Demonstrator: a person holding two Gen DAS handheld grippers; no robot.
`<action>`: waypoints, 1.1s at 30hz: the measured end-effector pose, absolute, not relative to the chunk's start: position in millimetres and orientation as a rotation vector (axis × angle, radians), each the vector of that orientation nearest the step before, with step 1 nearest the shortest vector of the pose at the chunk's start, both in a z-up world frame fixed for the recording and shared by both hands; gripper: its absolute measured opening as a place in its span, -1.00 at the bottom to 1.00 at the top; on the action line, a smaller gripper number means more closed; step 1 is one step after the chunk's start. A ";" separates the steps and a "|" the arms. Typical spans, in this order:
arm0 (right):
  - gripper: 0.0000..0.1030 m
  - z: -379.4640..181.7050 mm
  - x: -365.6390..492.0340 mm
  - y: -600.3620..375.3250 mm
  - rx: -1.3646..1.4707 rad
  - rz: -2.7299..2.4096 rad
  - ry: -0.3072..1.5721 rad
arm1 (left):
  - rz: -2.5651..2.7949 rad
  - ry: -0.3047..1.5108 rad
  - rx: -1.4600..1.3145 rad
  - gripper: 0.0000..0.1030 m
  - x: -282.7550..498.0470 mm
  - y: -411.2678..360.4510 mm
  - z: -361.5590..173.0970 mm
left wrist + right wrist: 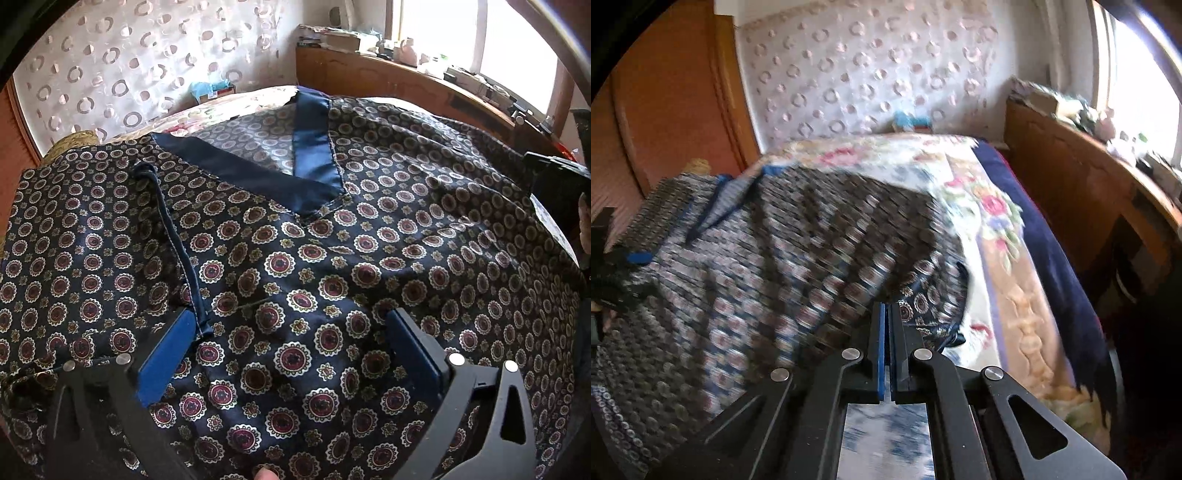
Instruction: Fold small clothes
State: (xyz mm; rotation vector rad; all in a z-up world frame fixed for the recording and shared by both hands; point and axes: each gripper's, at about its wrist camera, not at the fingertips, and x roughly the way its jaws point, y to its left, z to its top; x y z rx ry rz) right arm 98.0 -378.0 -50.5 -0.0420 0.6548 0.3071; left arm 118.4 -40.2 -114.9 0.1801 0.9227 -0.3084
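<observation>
The left gripper (291, 325) stands wide open just above the cloth, its blue-padded fingers (166, 354) set far apart with nothing pinched between them. Under it lies the task's thing, a dark navy satin top printed with red-and-cream round medallions (332, 266), spread flat with a plain blue V-shaped neck band (314, 155) showing the paler inside of the back. A narrow navy piped hem (177, 240) of a folded-over part runs down to just beside the left pad.

The right gripper (888, 325) has its jaws pressed together, and the edge of the same patterned top (923, 302) appears bunched right at its tips; whether cloth is truly pinched I cannot tell, as most of the garment there is smeared by motion blur. The top lies on a cream floral bedspread (990, 206), with a dark blue blanket (1052, 258) along the bed's far side.

Beyond the bed, a small box holding something light blue (212, 90) sits against the circle-patterned wallpaper (129, 55). A wooden headboard shelf (406, 79) carries many small cluttered items, too small to tell apart.
</observation>
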 end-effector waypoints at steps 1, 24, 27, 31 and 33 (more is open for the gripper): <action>-0.98 -46.9 94.9 -372.4 -0.042 0.329 0.641 | -0.301 0.920 0.179 0.99 117.2 -38.7 -114.1; -0.09 -53.1 71.0 -316.8 -0.081 0.402 0.670 | -0.317 0.660 0.050 0.99 49.6 -61.8 -51.3; -0.05 -45.8 72.5 -330.3 -0.048 0.372 0.648 | -0.323 0.651 0.046 0.99 46.8 -67.1 -50.5; -0.05 -54.0 88.9 -343.2 -0.002 0.316 0.680 | -0.322 0.646 0.051 0.99 42.7 -71.9 -50.7; -0.05 -63.7 99.9 -345.6 0.042 0.304 0.722 | -0.324 0.649 0.049 0.99 44.1 -72.3 -51.1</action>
